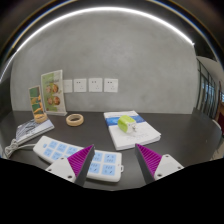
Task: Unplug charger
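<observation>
Two purple pads (82,157) on the gripper (113,160) stand wide apart, holding nothing, and a white power strip (78,160) with blue sockets lies on the dark table (175,135) right by them. Beyond it are a book (131,130) with a green thing on top, a tape roll (74,119) and a phone (27,131). White wall sockets (95,85) sit on the wall behind, and I cannot tell where the charger is.

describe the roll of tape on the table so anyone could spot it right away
Start at the dark table set against the pale wall with its row of white wall sockets. Below those sockets, well beyond the open gripper, the tape roll lies flat, right of the phone. It is the only small tan ring there; its neighbours are flat and boxy.
</observation>
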`<act>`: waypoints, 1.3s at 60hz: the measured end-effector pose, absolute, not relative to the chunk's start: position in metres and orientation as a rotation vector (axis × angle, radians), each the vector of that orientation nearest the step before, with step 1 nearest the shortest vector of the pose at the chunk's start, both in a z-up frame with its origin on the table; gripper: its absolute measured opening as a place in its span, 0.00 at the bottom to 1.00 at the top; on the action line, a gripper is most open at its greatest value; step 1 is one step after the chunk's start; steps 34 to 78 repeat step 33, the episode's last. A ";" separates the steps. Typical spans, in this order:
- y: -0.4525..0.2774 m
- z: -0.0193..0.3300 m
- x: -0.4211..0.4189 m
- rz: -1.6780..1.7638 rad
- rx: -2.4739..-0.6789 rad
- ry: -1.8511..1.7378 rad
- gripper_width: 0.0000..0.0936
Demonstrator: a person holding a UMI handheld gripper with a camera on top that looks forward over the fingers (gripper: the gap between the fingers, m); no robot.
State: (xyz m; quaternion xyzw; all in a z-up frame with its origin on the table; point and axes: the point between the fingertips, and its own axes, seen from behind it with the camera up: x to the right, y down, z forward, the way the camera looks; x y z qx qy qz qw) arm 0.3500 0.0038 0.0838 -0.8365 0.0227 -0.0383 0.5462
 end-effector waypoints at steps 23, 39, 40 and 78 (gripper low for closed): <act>-0.143 0.081 0.237 -0.166 -1.973 0.033 0.90; -0.164 0.098 0.256 -0.232 -1.918 0.037 0.90; -0.164 0.098 0.256 -0.232 -1.918 0.037 0.90; -0.164 0.098 0.256 -0.232 -1.918 0.037 0.90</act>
